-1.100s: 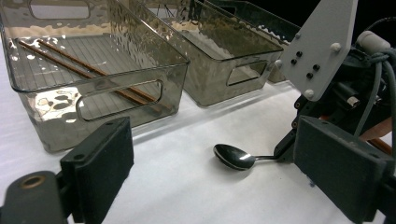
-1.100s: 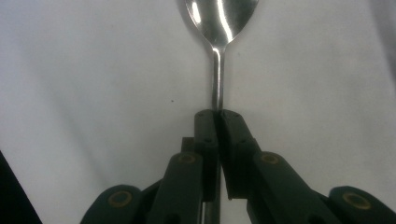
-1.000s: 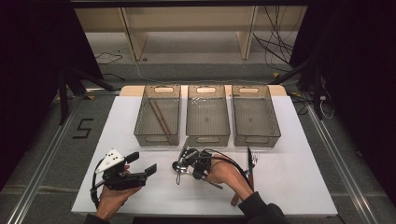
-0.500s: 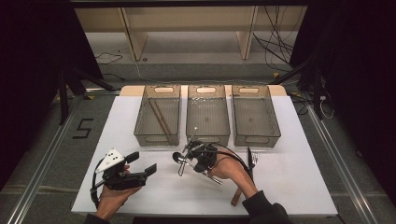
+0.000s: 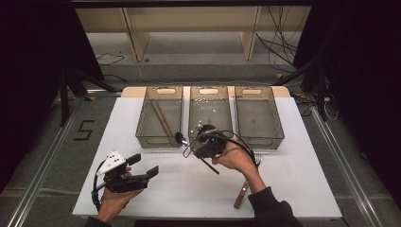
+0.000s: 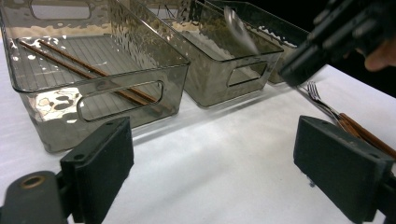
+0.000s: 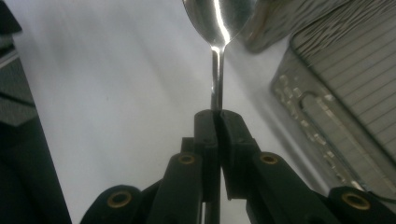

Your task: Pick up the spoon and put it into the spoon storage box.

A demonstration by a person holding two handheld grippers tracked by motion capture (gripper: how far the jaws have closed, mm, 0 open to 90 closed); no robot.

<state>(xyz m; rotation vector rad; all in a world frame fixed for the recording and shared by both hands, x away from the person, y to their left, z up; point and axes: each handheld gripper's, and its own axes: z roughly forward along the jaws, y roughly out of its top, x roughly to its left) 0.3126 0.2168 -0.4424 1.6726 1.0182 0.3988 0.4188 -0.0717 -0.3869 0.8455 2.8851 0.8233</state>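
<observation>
R claw (image 5: 191,147) is clamped on the spoon (image 5: 181,138), pads closed tight on the metal neck just below the bowl; in the right gripper view the spoon (image 7: 219,28) runs straight up from between the pads, bowl at top, handle passing down between the jaws. In the high view the spoon bowl sits at the near edge of the gap between the left bin (image 5: 160,117) and the middle bin (image 5: 210,116), approx. level w/ their near walls, and its dark handle slants back toward the person under the hand. R hand (image 5: 236,158) holds the claw above the white desk (image 5: 189,189), near the front of the middle bin. L claw (image 5: 144,165) is open, nothing between the pads; in the left gripper view both pads (image 6: 100,163) stand wide apart over bare desk, pointing toward the bins. L hand (image 5: 116,198) sits at the near-left part of the desk, well apart from the spoon. Left bin holds two wooden chopsticks (image 5: 163,120) lying lengthwise on its floor. Right bin (image 5: 257,116) stands just beside the middle bin. A fork (image 5: 248,177) w/ wooden handle lies flat on the desk to the right of the R hand, tines toward the bins; it also shows in the left gripper view (image 6: 327,105), beyond the right pad.
</observation>
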